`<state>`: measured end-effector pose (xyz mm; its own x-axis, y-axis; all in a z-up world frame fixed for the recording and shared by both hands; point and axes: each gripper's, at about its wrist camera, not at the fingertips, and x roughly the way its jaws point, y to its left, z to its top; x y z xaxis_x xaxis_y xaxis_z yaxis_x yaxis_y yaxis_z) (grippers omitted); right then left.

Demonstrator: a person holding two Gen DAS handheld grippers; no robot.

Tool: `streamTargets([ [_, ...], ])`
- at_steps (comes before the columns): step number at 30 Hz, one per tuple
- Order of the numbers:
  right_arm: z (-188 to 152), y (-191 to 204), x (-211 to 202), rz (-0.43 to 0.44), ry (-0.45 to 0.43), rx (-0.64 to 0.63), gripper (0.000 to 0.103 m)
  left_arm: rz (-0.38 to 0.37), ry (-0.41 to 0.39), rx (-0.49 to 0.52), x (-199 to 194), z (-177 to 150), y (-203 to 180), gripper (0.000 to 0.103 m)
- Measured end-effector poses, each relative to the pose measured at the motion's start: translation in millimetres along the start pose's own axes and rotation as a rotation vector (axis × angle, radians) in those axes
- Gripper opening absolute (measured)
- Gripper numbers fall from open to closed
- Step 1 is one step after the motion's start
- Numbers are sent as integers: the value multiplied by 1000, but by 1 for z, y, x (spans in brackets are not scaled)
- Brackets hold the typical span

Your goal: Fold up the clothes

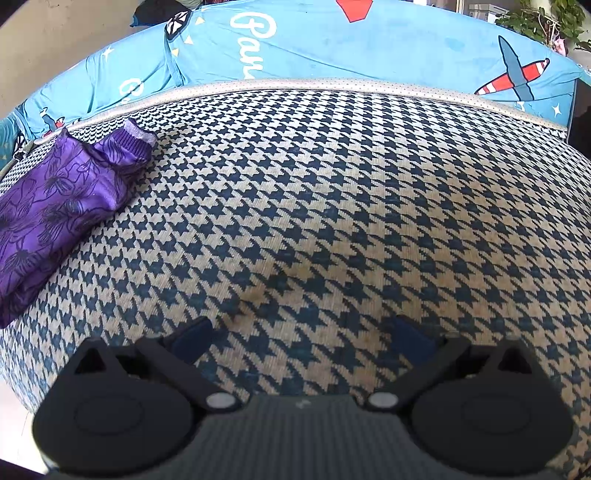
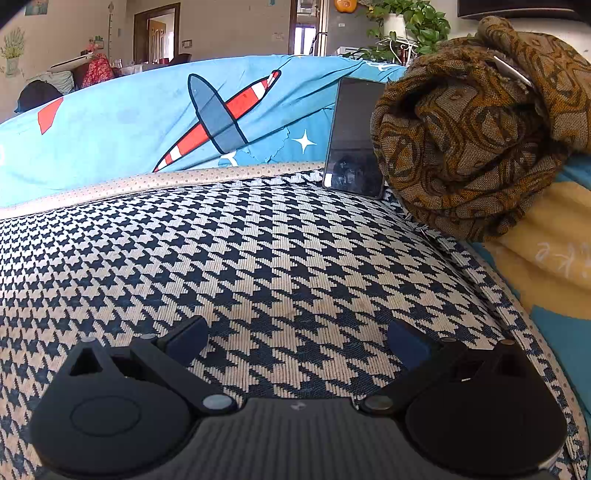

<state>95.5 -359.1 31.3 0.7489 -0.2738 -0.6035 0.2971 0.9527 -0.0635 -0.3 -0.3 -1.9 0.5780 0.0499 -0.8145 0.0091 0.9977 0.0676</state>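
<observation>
A folded purple garment [image 1: 62, 206] with a dark flower print lies at the far left of the houndstooth cushion [image 1: 332, 206]. My left gripper [image 1: 303, 341] hangs above the cushion's near part, well to the right of that garment, open with nothing between its blue pads. A bundled brown and orange patterned garment [image 2: 476, 147] rests at the cushion's far right corner. My right gripper [image 2: 299, 341] hovers over the houndstooth cushion [image 2: 258, 258], open and empty, with the brown bundle ahead and to its right.
A dark phone [image 2: 352, 140] stands propped at the cushion's back edge, beside the brown bundle. A blue blanket with aeroplanes [image 2: 184, 118] covers the backrest; the same blue blanket [image 1: 332, 48] shows behind the cushion. A yellow and blue cloth [image 2: 550, 254] lies at the right. Potted plants [image 2: 410, 26] stand behind.
</observation>
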Motion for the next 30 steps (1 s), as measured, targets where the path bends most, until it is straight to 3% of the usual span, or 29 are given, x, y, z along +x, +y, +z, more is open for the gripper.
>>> streamTargets([
  [8, 0, 0, 0, 0, 0, 0, 103, 34, -12, 24, -22, -21, 4, 103],
  [30, 0, 0, 0, 0, 0, 0, 103, 64, 63, 119, -64, -19, -18, 103],
])
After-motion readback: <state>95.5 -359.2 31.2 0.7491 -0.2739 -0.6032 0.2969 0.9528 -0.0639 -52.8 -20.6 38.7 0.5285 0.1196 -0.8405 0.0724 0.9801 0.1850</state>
